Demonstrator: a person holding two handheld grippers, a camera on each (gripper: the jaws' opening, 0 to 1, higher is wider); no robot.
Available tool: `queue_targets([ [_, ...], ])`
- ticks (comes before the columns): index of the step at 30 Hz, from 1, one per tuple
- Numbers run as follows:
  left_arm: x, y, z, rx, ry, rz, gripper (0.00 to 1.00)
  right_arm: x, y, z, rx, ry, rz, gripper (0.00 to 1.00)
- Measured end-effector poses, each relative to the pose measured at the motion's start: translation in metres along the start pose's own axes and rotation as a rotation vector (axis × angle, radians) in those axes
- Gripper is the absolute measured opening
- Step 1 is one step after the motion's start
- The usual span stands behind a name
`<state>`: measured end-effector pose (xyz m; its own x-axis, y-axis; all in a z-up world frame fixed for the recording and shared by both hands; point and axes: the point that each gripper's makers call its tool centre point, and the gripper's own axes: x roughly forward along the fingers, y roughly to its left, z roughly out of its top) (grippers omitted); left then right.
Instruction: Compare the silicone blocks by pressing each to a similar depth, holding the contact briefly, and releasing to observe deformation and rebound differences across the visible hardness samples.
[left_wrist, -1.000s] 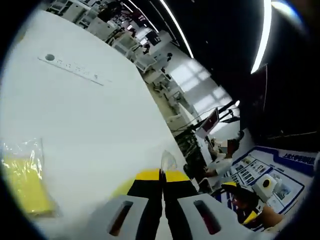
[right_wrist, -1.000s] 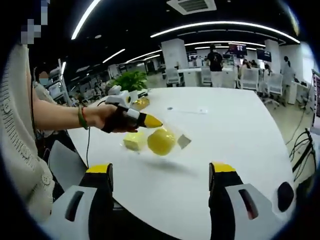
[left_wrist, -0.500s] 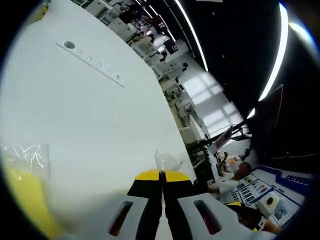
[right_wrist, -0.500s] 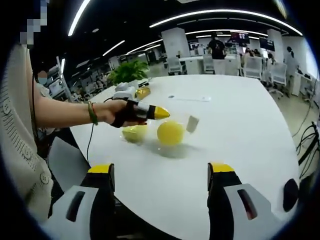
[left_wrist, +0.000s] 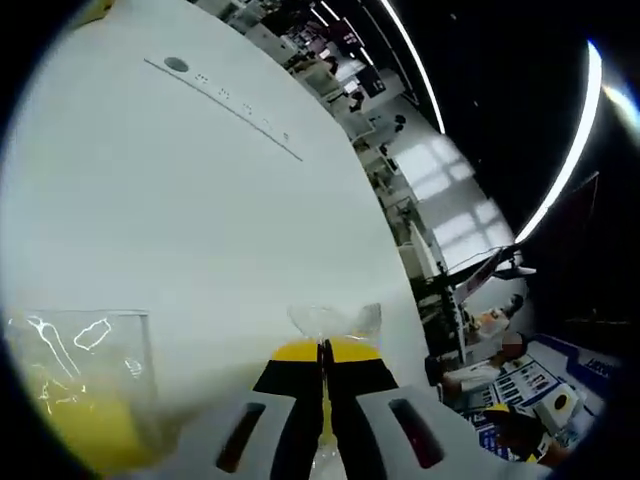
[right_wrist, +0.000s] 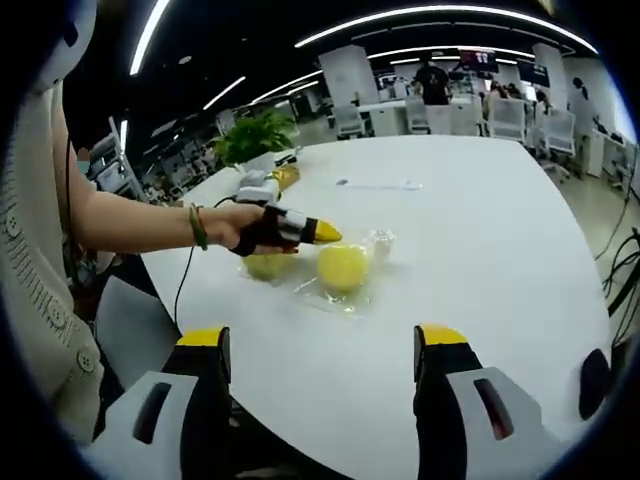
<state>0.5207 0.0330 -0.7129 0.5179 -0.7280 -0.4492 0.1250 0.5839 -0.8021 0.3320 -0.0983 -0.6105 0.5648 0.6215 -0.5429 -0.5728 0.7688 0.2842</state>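
Two bagged yellow blocks (right_wrist: 343, 268), one white table (right_wrist: 480, 250)

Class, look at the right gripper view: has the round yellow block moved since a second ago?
Yes. The round yellow block, in its clear bag, has come down onto the white table; earlier it hung above its shadow.

Open-plan office, rows of desks and chairs (right_wrist: 505, 115), strip ceiling lights (right_wrist: 430, 12), potted plant (right_wrist: 255, 138), white table (right_wrist: 480, 250)
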Motion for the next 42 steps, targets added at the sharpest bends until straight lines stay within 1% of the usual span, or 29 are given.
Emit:
queue_targets([
  [4, 0.0, 0.012, -0.006, 0.03, 0.025, 0.051, 0.0, 0.002, -0.001, -0.003, 0.005, 0.007, 0.003, 0.69],
  [7, 0.0, 0.013, -0.006, 0.017, 0.023, 0.047, 0.0, 0.004, -0.001, -0.003, 0.007, 0.009, 0.006, 0.68],
  [14, 0.003, 0.013, -0.006, 0.022, 0.026, 0.051, 0.0, 0.007, -0.002, -0.003, 0.009, 0.007, 0.01, 0.67],
  [17, 0.002, 0.01, -0.005, 0.025, 0.026, 0.043, 0.0, 0.008, -0.001, -0.002, 0.012, 0.002, 0.013, 0.68],
  [19, 0.0, 0.009, -0.006, 0.032, 0.035, 0.045, 0.04, 0.008, 0.001, 0.0, 0.007, -0.002, 0.018, 0.67],
  [21, -0.004, 0.007, -0.007, 0.048, 0.037, 0.056, 0.1, 0.008, 0.005, 0.001, 0.0, -0.002, 0.022, 0.67],
  [24, -0.009, 0.004, -0.006, 0.051, 0.035, 0.062, 0.14, 0.006, 0.009, 0.002, 0.0, -0.012, 0.026, 0.67],
  [26, -0.015, 0.0, -0.006, 0.059, 0.034, 0.066, 0.18, 0.006, 0.015, 0.002, 0.004, -0.017, 0.035, 0.66],
  [29, -0.026, -0.004, -0.006, 0.091, 0.027, 0.076, 0.21, 0.004, 0.024, -0.001, -0.013, -0.012, 0.039, 0.66],
  [30, -0.031, -0.005, -0.007, 0.114, 0.032, 0.085, 0.21, 0.003, 0.027, -0.002, -0.014, -0.011, 0.039, 0.66],
  [33, -0.045, -0.015, -0.009, 0.14, 0.027, 0.079, 0.2, -0.001, 0.034, 0.002, -0.01, -0.032, 0.028, 0.66],
  [36, -0.065, -0.029, -0.011, 0.195, 0.014, 0.066, 0.25, -0.003, 0.045, 0.006, -0.014, -0.057, 0.028, 0.66],
  [38, -0.078, -0.037, -0.014, 0.246, 0.013, 0.06, 0.3, -0.003, 0.053, 0.008, -0.025, -0.07, 0.033, 0.66],
  [39, -0.081, -0.039, -0.015, 0.254, 0.013, 0.059, 0.31, -0.004, 0.056, 0.009, -0.032, -0.076, 0.033, 0.66],
  [40, -0.09, -0.043, -0.018, 0.295, 0.016, 0.055, 0.31, -0.004, 0.059, 0.01, -0.037, -0.08, 0.033, 0.66],
  [42, -0.104, -0.049, -0.022, 0.333, 0.017, 0.054, 0.31, -0.004, 0.067, 0.012, -0.045, -0.091, 0.039, 0.66],
])
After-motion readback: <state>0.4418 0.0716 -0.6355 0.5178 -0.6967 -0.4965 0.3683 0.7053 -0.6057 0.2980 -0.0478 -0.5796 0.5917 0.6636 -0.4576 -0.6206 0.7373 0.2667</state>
